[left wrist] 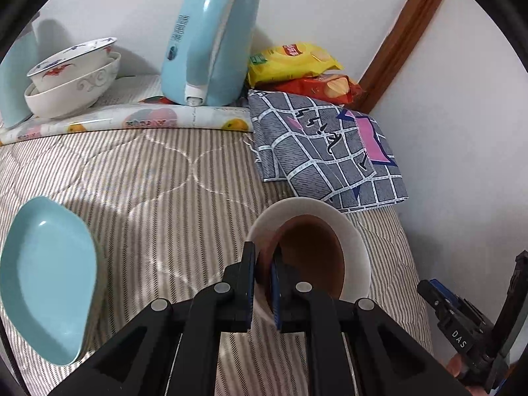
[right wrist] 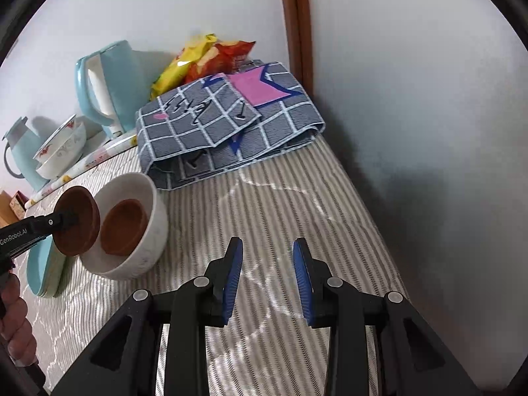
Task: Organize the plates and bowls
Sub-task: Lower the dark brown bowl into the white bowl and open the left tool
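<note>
The brown bowl (right wrist: 77,221) hangs tilted in the left tongs (left wrist: 264,280), which are clamped on its rim, just above and beside the white bowl (right wrist: 145,231) that stands on the striped quilt (right wrist: 280,198) of the bed and already holds a second brown bowl (right wrist: 123,227) inside it. The step in hand looks like nesting: the held bowl is being brought to the white one so the small brown pieces stack together. The next move calls for levelling the bowl, centring it over the brown one below and lowering it before the grip is let go, or it may tip against the white rim. The right tongs (right wrist: 269,280) stand apart with nothing between the blue pads, poised over bare quilt. A pale blue dish (left wrist: 49,280) lies near the left, and two patterned bowls (left wrist: 72,76) are stacked on the flowered mat (left wrist: 132,120) by the blue kettle (left wrist: 208,46). "GenRobot.AI" reads along the left tool in the right view, and "DAS" on the right tool in the left view; the print on the yellow snack bag (left wrist: 293,59) and the kettle's label is too small to read.
</note>
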The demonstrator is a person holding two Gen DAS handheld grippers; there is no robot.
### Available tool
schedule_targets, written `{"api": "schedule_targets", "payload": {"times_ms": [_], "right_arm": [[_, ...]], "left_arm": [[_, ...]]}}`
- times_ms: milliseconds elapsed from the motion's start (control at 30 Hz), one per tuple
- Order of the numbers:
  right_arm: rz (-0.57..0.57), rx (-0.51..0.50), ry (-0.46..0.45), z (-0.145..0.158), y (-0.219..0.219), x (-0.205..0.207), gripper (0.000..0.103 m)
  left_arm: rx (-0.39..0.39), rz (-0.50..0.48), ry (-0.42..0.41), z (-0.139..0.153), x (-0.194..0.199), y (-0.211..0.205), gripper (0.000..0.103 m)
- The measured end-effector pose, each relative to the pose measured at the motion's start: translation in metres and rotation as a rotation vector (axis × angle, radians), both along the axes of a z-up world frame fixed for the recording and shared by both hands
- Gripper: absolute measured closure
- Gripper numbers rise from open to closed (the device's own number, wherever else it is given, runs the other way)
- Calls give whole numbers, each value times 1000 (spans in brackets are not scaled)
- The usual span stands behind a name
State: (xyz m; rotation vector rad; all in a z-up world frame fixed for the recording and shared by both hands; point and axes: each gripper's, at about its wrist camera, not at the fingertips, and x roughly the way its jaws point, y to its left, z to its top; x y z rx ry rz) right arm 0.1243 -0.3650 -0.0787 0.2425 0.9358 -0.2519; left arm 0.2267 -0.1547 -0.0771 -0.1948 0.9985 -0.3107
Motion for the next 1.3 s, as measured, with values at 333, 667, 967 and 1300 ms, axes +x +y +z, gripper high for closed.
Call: {"api": "schedule_targets", "payload": {"times_ms": [333, 667, 967, 1300], "right_arm": [[12, 6, 7, -5, -4, 0, 71], [15, 21, 40, -19, -3, 2, 71], [28, 18, 58, -22, 2, 4, 71], [42, 9, 54, -16, 8, 5, 71]], "left_arm": [[-8, -5, 33, -15, 12, -13, 94], [-44, -15, 83, -28, 19, -19, 94], [-78, -21, 95, -30, 21, -21, 93], [-75, -40, 108, -27, 17, -20, 87]]}}
